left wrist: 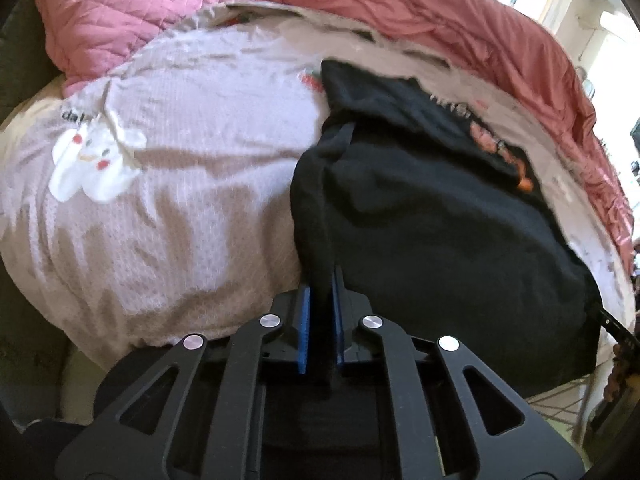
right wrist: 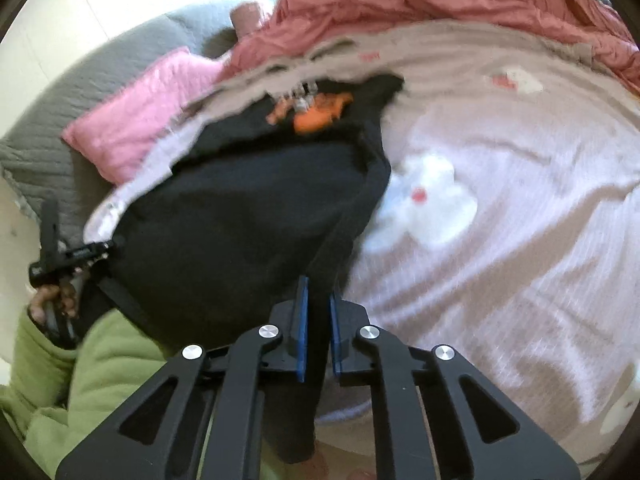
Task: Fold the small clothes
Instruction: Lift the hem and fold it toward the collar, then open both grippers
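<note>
A small black garment (left wrist: 440,220) with an orange print lies on the pale pink bedspread (left wrist: 180,200). My left gripper (left wrist: 322,284) is shut on its near left edge, the black cloth pinched between the blue pads. My right gripper (right wrist: 318,292) is shut on the garment's (right wrist: 240,208) near right edge and holds it the same way. The orange print (right wrist: 316,114) sits at the garment's far end. The left gripper also shows in the right wrist view (right wrist: 76,258) at the garment's left corner. Both views are blurred.
A pink quilted pillow (left wrist: 132,12) and a rumpled red-pink blanket (left wrist: 460,20) lie at the far side of the bed. White cartoon patches (right wrist: 428,204) mark the bedspread. A grey headboard cushion (right wrist: 100,76) stands far left. The person's green sleeve (right wrist: 68,368) is at lower left.
</note>
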Action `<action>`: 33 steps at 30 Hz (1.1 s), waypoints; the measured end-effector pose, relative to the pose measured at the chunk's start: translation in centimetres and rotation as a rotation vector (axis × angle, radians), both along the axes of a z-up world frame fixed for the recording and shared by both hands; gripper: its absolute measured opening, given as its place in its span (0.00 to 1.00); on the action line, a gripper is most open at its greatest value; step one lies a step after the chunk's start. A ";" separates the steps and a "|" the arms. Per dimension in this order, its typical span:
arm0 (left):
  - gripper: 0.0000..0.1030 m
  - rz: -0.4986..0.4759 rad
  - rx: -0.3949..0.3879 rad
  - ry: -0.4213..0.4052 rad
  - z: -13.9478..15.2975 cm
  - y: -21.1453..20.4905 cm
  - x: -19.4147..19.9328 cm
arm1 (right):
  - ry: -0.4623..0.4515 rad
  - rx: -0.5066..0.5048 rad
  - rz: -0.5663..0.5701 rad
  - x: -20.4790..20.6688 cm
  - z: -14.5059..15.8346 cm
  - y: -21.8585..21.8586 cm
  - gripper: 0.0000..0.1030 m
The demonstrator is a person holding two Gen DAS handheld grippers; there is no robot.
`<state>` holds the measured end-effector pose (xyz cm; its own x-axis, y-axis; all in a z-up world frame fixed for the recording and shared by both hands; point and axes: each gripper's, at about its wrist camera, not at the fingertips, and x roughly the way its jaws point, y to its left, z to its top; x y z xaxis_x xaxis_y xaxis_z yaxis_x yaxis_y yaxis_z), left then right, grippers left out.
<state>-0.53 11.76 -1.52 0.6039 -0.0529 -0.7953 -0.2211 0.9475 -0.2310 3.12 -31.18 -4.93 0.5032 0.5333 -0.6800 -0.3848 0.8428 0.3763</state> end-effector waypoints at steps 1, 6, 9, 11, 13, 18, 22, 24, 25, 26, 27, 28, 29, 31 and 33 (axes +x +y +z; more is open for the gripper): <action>0.03 -0.003 -0.006 -0.014 0.6 0.0 0.1 | -0.024 0.011 0.006 0.1 0.7 -0.1 0.08; 0.03 -0.001 -0.052 -0.078 3.4 1.1 1.5 | -0.126 0.030 0.003 1.7 3.8 0.2 0.08; 0.03 0.011 -0.064 -0.088 4.5 1.9 3.0 | -0.152 0.055 -0.018 3.6 4.8 0.2 0.08; 0.03 0.012 -0.084 -0.095 5.1 2.4 4.4 | -0.171 0.054 -0.033 5.1 5.2 0.2 0.08; 0.03 0.017 -0.101 -0.099 5.5 2.9 5.6 | -0.173 0.054 -0.053 6.5 5.4 0.2 0.08; 0.03 0.023 -0.111 -0.103 6.1 3.4 9.9 | -0.168 0.050 -0.111 10.5 5.3 -0.2 0.08; 0.03 0.028 -0.134 -0.084 5.4 3.8 13.1 | -0.145 0.039 -0.134 13.6 4.7 0.1 0.08; 0.03 0.042 -0.137 -0.064 4.6 4.0 14.7 | -0.124 0.014 -0.149 15.3 3.9 0.6 0.08; 0.03 0.052 -0.145 -0.056 4.1 4.2 15.4 | -0.116 0.006 -0.154 16.1 3.6 0.8 0.08; 0.03 0.064 -0.153 -0.045 3.5 4.4 16.2 | -0.108 -0.012 -0.159 17.0 3.0 1.2 0.08; 0.04 0.072 -0.154 -0.037 2.9 4.4 16.8 | -0.101 -0.030 -0.169 17.6 2.6 1.4 0.08; 0.04 0.077 -0.152 -0.034 2.6 4.5 17.1 | -0.086 -0.044 -0.176 18.4 2.0 1.6 0.09; 0.04 0.083 -0.152 -0.027 2.0 4.7 17.5 | -0.074 -0.052 -0.176 18.9 1.6 1.8 0.10; 0.06 0.090 -0.165 -0.030 1.4 5.0 17.4 | -0.063 -0.072 -0.186 19.2 1.2 2.0 0.24; 0.14 0.088 -0.184 -0.045 1.3 5.3 16.7 | -0.080 -0.094 -0.202 19.1 1.3 1.8 0.41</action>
<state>16.19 17.06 -0.19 0.6477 -0.1404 -0.7489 -0.2868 0.8656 -0.4104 22.19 -29.41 -3.63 0.6472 0.3526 -0.6759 -0.2301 0.9356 0.2678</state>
